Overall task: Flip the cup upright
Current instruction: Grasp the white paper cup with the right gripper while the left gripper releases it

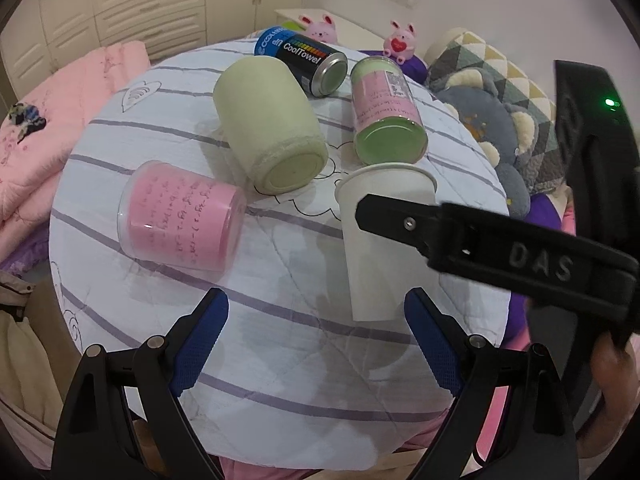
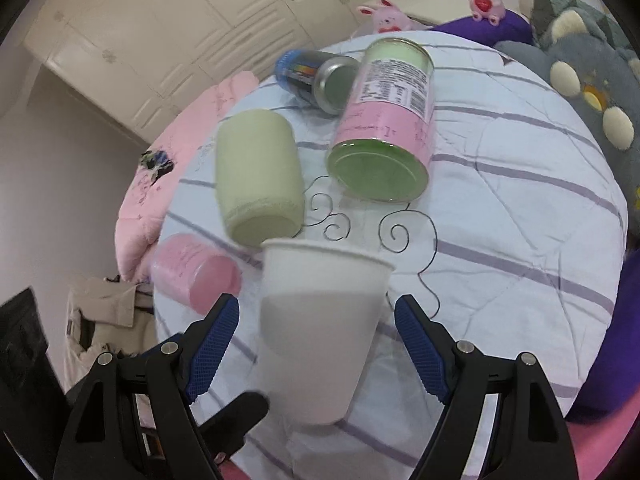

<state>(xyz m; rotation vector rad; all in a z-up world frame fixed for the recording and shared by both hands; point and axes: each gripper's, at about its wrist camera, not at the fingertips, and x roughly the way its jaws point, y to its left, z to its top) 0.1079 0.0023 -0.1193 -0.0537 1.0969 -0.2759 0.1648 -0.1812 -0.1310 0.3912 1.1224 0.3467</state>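
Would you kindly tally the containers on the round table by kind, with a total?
Paper cup: 1, white paper cup.
Metal can: 1, CoolTowel can.
Clear plastic jars: 2, green-and-pink jar, pink jar.
Pale green fuzzy jar: 1, fuzzy jar.
Total: 5

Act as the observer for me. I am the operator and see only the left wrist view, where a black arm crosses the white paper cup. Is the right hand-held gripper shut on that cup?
Observer: No. In the right wrist view the right hand-held gripper is open, with the white paper cup between its fingers.
Operator: Do the pads touch it?
Observer: No. A thin gap shows between the cup and each blue pad.
Operator: Anything to identify the pink-and-green canister from there?
Observer: Yes. The pink-and-green canister shows a barcode label on its upper side.
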